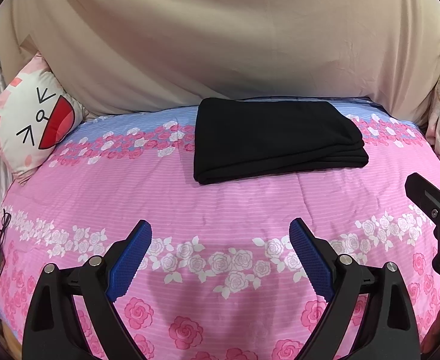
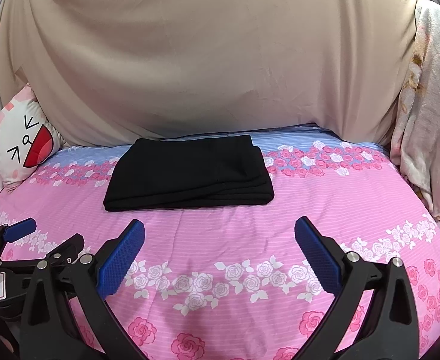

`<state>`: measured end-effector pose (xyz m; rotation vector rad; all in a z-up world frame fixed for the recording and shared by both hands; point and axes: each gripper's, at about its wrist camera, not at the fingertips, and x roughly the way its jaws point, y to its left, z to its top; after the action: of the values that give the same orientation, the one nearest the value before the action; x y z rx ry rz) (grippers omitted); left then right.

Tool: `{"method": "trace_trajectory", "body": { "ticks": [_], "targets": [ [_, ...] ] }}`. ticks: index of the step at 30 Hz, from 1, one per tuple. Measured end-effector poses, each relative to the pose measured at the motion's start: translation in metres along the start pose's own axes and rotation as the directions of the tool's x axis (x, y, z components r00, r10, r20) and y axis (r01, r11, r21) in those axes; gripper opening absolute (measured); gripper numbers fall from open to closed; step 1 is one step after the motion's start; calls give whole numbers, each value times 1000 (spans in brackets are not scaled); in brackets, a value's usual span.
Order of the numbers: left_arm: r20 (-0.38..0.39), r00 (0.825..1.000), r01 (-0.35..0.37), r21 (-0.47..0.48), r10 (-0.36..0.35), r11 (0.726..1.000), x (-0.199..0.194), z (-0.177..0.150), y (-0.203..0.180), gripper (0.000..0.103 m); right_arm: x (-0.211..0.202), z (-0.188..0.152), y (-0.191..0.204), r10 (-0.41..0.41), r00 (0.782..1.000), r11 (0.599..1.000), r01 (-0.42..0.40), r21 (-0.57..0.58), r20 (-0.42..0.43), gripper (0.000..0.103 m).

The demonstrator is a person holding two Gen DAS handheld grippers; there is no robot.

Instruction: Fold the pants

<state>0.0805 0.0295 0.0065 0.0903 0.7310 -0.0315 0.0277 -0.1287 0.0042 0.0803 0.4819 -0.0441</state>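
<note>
At the bed's left edge we see a cat-face cushion, with glasses near the front-left corner. Our left gripper hovers with jaws apart and empty; the black pants, folded into a layered rectangle, lie ahead and slightly right, toward the far edge, long axis running left to right. Our right gripper, jaws likewise apart and empty, faces the pants ahead and slightly left. Neither appears clearly nearer; we judge the folding essentially complete.

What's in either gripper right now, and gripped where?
Nothing is held. The left gripper and right gripper are both open over the bedspread, apart from the folded black pants.
</note>
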Motion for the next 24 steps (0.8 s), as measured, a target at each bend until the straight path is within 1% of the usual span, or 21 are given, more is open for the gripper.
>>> {"method": "trace_trajectory", "body": {
  "ticks": [24],
  "targets": [
    [1,1000,0,1,0,1000,1,1,0,91,0,0,2,-4,1000,1000,4,-5,-3,98]
  ]
}}
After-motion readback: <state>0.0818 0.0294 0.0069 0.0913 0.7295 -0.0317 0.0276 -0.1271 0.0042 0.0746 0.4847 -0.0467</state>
